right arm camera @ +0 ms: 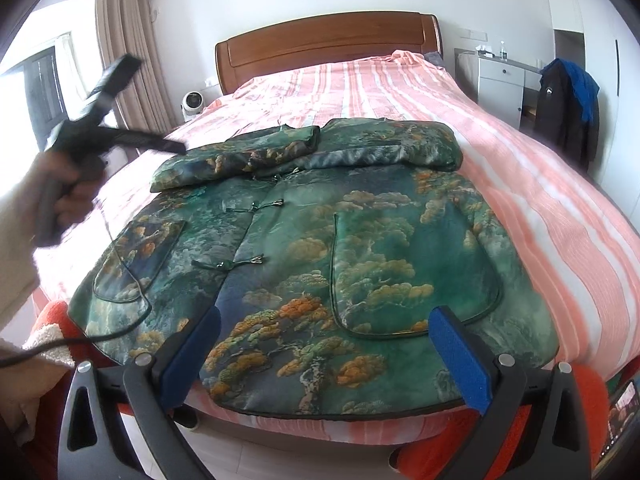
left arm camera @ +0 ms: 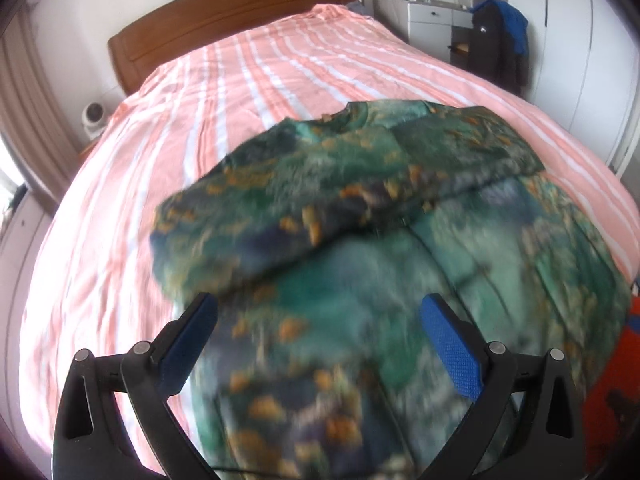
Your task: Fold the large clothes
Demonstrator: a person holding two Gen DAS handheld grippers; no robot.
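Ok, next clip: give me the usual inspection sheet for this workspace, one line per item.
Surface: bed with a pink and white striped cover, wooden headboard behind.
Job's things: green patterned jacket lying front up, both sleeves folded across the chest, body not yet folded.
Clutter: nothing seen on the cover besides the jacket.
Grippers: left hand-held gripper open, over the jacket, empty; right hand-held gripper open at the hem, empty.
Cables: a thin black cable trails across the jacket's pocket.
Surroundings: curtain, small white fan, white cabinet, dark and blue clothes hanging at the right.
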